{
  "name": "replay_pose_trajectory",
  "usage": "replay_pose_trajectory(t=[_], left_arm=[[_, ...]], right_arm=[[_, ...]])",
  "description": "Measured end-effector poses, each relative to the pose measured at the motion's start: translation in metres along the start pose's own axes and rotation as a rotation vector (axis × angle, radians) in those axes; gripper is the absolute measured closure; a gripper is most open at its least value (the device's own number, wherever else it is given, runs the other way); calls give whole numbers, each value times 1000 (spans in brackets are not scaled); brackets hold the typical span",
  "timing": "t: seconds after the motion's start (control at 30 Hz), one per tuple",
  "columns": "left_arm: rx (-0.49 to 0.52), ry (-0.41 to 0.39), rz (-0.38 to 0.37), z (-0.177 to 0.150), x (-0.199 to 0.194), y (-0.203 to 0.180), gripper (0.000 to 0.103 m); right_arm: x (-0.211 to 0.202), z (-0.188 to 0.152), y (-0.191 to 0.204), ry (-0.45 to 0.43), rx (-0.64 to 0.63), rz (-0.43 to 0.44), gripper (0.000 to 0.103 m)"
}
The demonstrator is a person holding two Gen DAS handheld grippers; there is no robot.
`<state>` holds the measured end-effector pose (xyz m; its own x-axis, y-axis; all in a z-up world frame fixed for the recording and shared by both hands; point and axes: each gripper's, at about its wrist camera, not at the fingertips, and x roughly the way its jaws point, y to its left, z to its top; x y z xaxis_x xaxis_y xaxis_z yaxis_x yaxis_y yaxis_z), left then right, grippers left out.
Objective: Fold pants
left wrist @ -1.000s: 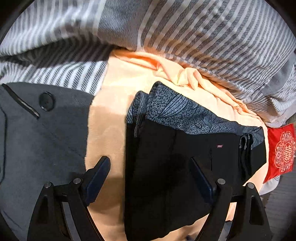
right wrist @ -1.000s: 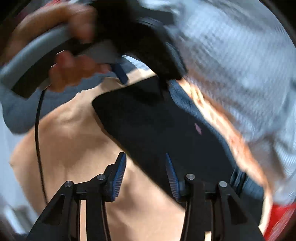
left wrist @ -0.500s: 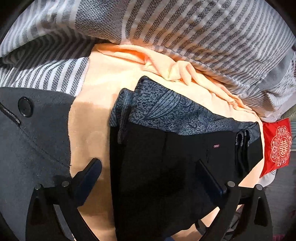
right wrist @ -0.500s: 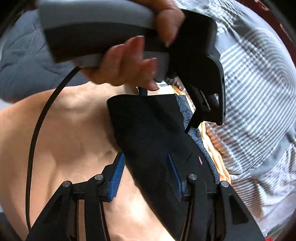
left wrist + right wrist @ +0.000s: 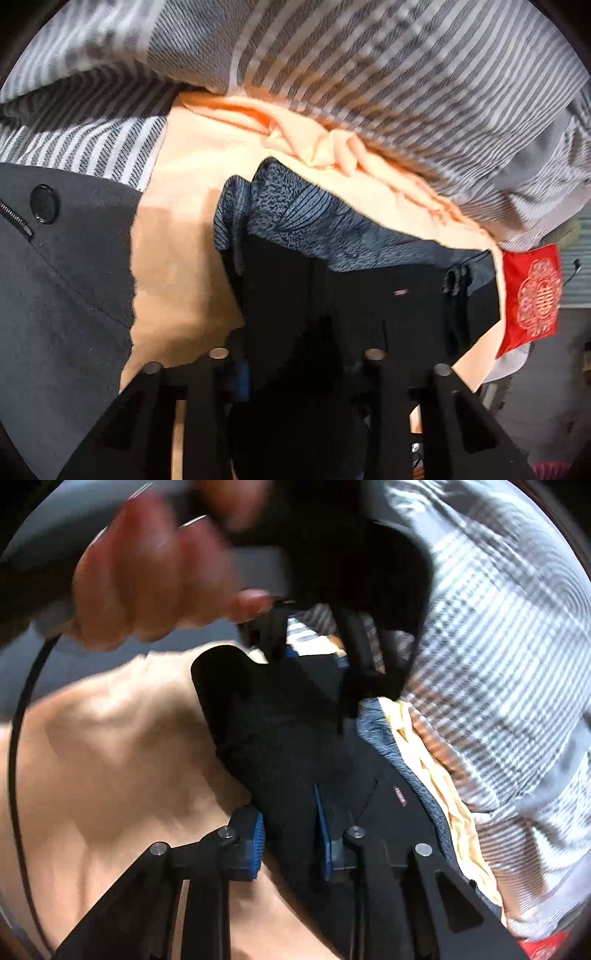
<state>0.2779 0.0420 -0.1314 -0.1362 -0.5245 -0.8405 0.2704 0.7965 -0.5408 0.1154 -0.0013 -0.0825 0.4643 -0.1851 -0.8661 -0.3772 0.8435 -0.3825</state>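
Striped bedding [image 5: 369, 74]: is lying bunched along the far side in both views, pressing against the blanket's rumpled edge.
Peach blanket [image 5: 177, 266]: is serving as the bed layer under the work, wrinkling where it is meeting the stripes.
Grey coat [image 5: 66, 295]: is lying to the left on the blanket, just beside the pants, its button facing up.
Pants [image 5: 332, 295]: are lying on the peach blanket as a dark, already doubled bundle, with a patterned grey-blue garment [image 5: 314, 221] showing at the far edge; whether that is lining or a separate piece is unclear.
Red cloth [image 5: 532, 295]: is sitting at the right edge, apart from the fold.
Left gripper [image 5: 295, 369]: has just been closing, and its jaws are now pinching the near edge of the pants.
Right gripper [image 5: 288, 834]: has just been closing too, its blue pads [image 5: 256, 843] are nipping a ridge of the black fabric.
Risk: both pinches are looking shallow, so lifting could be catching only the top layer and spilling the fold open; the patterned garment or blanket could also be dragging along if caught.
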Motion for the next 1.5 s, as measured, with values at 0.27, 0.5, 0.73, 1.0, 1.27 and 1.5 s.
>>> replay_pose_trajectory(t=[0.27,0.5,0.73,1.0,1.27,1.5], left_arm=[[-6,-37,-41,1,-27,-30,69],[50,-55,-6,3,-49,-85,69],[114,-70,42,4,-60,-132,69],[66,-81,121,5,-54,-131,69],[23,-85,150,-7,-58,-105,69],[-38,-147,119,-13,-82,-81,68]], right_arm=[[-43,6,-36,-43,119,10,78],[-75,1,-77,-88,226,-11,78],[-98,-13,-113,-123,331,-2,79],[-91,-16,-123,-126,379,81,78],[-77,-7,-100,-119,367,166,77],[-62,-15,-136,-73,592,329,79]])
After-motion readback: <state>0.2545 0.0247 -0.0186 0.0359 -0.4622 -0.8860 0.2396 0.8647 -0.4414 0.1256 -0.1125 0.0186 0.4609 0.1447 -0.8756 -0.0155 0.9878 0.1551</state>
